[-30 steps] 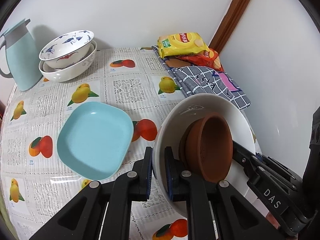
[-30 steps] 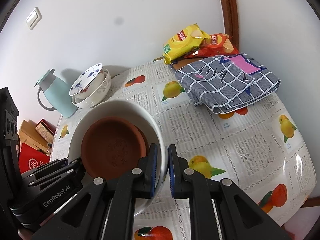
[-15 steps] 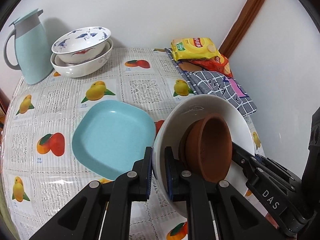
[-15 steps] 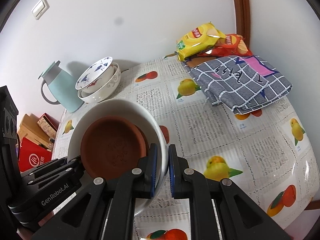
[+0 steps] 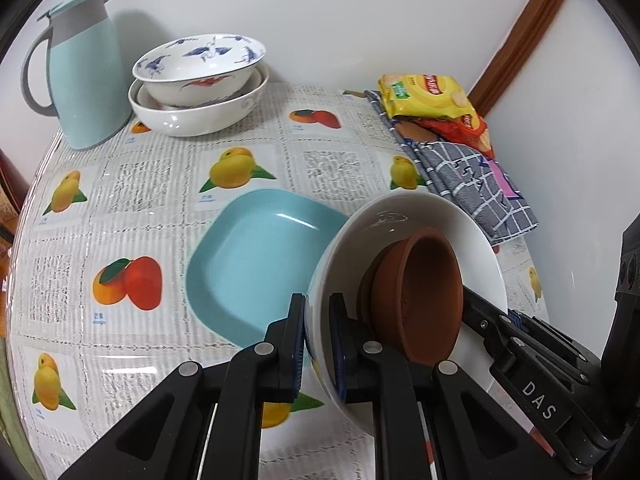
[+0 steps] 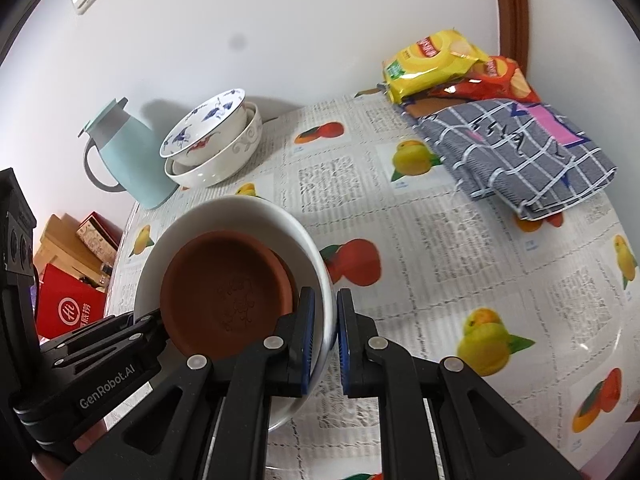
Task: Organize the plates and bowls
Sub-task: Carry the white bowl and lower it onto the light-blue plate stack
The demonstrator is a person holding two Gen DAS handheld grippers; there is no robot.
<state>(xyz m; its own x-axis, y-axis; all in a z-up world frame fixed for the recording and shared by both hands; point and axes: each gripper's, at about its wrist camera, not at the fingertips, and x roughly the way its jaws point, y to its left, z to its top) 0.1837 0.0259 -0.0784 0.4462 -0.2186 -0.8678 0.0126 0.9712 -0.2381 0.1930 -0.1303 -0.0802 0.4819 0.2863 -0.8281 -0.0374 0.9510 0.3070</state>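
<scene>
A home dining spot: fruit-print tablecloth (image 5: 160, 184), thermos jug (image 5: 86, 80), stacked bowls (image 5: 198, 84), snack packets (image 6: 436, 64).

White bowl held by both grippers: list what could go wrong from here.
1. The brown dish lies loose inside the tilted white bowl; more tilt could slide it out.
2. The left gripper and right gripper pinch only the rim; uneven motion may twist it free.
3. The bowl could clip the blue plate below.
</scene>
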